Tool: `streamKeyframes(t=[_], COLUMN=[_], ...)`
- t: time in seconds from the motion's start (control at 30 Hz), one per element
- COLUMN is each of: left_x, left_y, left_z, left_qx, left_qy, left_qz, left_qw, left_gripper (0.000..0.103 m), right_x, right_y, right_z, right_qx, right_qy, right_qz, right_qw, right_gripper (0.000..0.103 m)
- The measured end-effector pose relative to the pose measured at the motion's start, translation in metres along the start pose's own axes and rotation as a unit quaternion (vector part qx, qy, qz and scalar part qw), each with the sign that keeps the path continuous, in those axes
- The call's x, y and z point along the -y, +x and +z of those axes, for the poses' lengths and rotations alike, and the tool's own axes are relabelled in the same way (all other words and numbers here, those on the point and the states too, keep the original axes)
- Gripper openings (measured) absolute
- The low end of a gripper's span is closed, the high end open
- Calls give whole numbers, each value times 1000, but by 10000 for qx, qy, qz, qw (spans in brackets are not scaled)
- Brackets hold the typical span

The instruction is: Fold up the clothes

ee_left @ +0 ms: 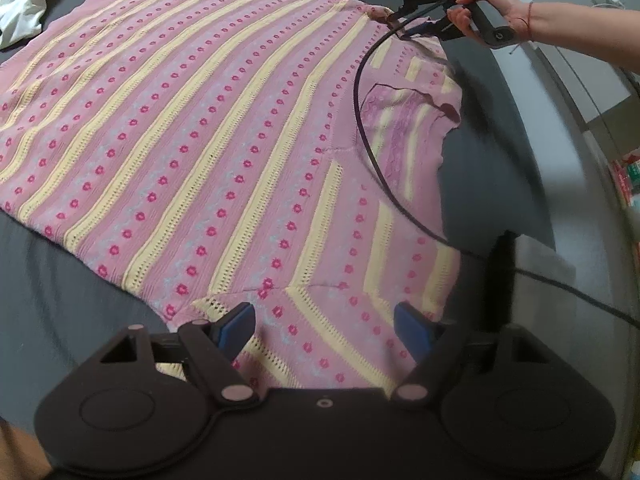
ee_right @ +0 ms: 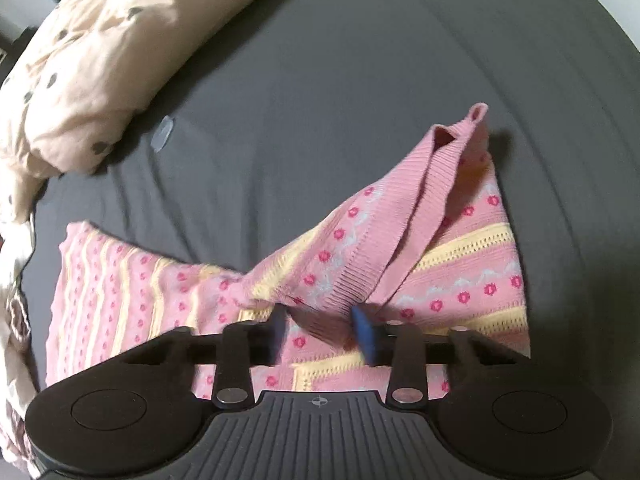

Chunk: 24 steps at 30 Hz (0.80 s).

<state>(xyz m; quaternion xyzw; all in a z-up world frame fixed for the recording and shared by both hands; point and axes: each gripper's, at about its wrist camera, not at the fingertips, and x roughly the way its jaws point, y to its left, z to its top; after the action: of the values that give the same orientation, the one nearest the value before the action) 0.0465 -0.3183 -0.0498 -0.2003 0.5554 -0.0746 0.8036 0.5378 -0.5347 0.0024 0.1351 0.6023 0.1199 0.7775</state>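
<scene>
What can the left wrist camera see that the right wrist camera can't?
Only the left wrist view shows the person's hand holding the right tool, a black cable, a white cloth, and the open left tool over the hem. Only the right wrist view shows the spotted cream duvet and the ribbed pink band between the right tool's pads. Both show the pink striped sweater on the dark grey sheet.

The sweater (ee_left: 208, 128) is a soft knit, matt, with ribbed bands and openwork yellow stripes. Under it, the bed sheet (ee_right: 360, 60) is smooth grey cloth, faintly creased. Beside the sweater, the duvet (ee_right: 100, 48) is crumpled matt cotton. The left gripper (ee_left: 324, 328) is matt black plastic with blue rubbery pads (ee_left: 236, 326) and dull metal pins.
</scene>
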Motion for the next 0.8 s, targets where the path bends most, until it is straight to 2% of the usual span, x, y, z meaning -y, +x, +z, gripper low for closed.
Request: streamKeyframes(t=[0.03,0.1,0.13,0.33,0.4,0.47,0.7,0.8], left_x=[0,0,0,-1,0,2,6,7], left_y=[0,-1,-1,0,0,1,1,2], left_z=[0,0,0,0,-2,-3,-5,-5], left_qx=[0,16,23,39,15,-17,-57,-63], left_qy=[13,18,-2,-89,-60,-19,114,118], left_qz=[-8,-10,-10,-17,-22,-9,-10,-17], left_qw=[10000,10000,10000,10000,10000,10000,9999,9999], left_gripper=[75,76,76,76,76,76,76,76], right_x=[1,2,1,-26,-36,-44,-37,-24], right_y=[1,4,3,5,10,21,15,-2], right_z=[2,6,9,37,48,59,82,88], right_qx=[15,47,75,508,524,350,306,586], right_qy=[52,149,146,-130,-232,-179,-610,-795], right_qz=[25,72,61,-90,-178,-433,-922,-935], right_qw=[10000,9999,9998,9986,9982,9983,9934,9907], right_gripper=[21,15,6,7,7,8,9,15])
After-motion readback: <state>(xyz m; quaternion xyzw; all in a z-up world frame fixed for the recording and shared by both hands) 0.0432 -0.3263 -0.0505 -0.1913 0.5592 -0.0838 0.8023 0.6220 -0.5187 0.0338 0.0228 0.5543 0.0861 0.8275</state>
